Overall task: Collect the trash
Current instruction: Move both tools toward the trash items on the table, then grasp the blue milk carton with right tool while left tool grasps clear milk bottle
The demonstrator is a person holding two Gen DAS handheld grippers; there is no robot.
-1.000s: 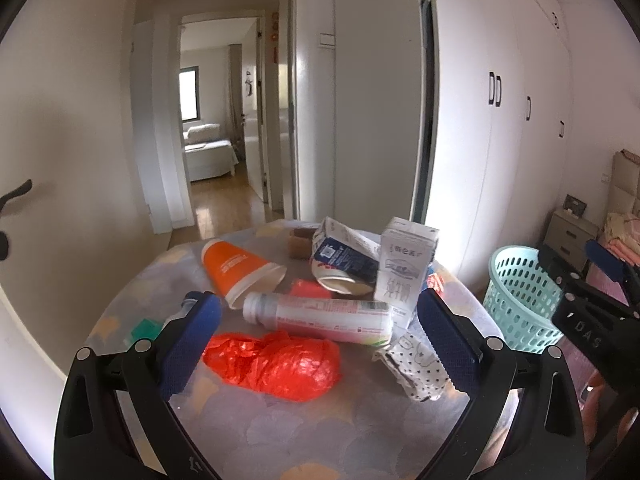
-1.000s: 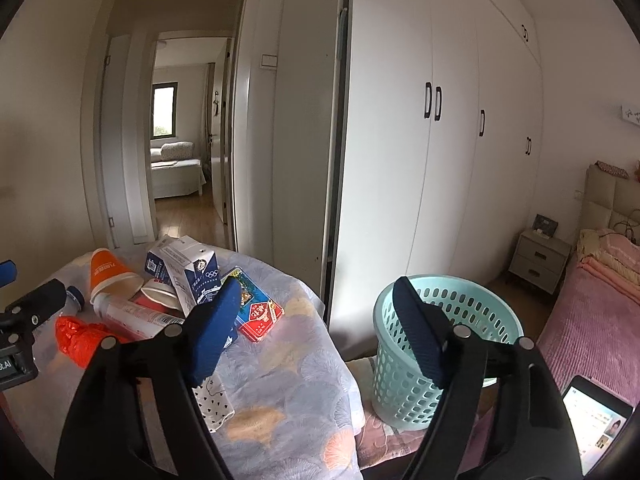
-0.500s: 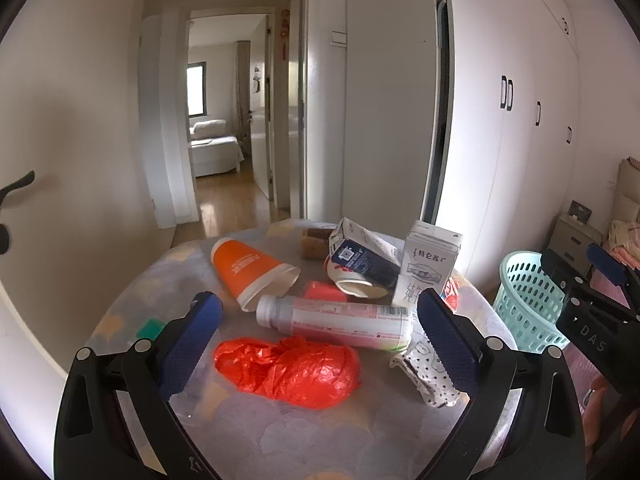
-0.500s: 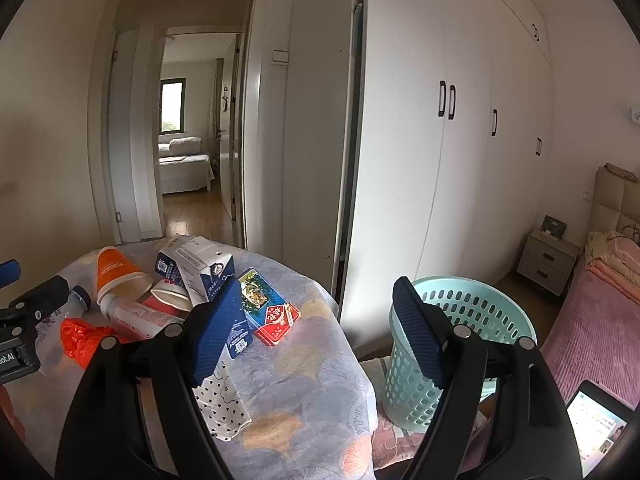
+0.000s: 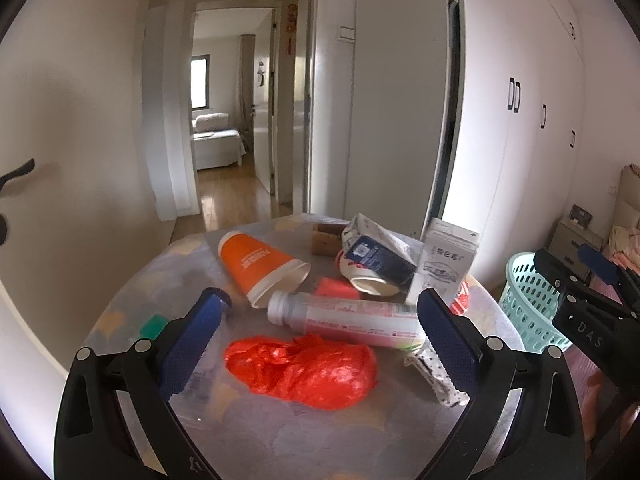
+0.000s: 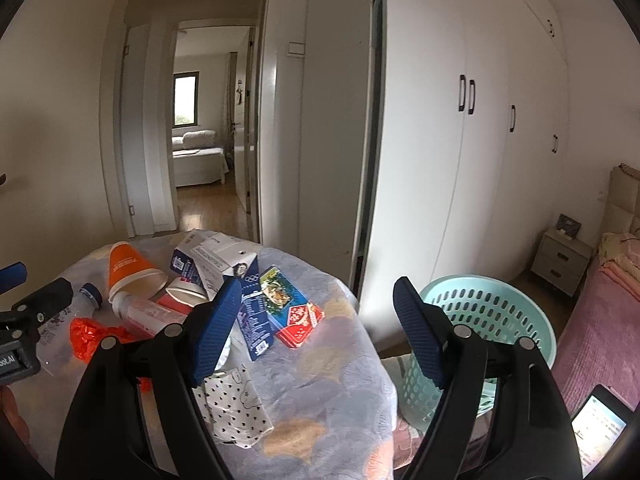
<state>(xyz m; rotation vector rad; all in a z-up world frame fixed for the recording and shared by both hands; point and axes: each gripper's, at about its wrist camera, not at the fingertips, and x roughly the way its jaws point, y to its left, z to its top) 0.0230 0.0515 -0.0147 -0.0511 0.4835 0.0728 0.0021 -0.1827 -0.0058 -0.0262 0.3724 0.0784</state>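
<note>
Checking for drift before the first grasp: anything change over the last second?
Both grippers crept toward the table; its trash sits a little lower and farther right in both views. Nothing gripped or released. Both jaws stay open and empty; red bag, pink bottle and basket unmoved.

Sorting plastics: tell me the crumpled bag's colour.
The crumpled bag is bright red-orange; the left wrist view shows it best.

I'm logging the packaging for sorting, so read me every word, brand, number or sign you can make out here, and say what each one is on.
"DAS": white letters on the right gripper body, left wrist view.
"AI": end of a cut-off label on the left gripper body, right wrist view.
Olympic rings sign: blue carton.
White carton, orange cup, pink-labelled bottle: print too small or blurred to read.
</note>
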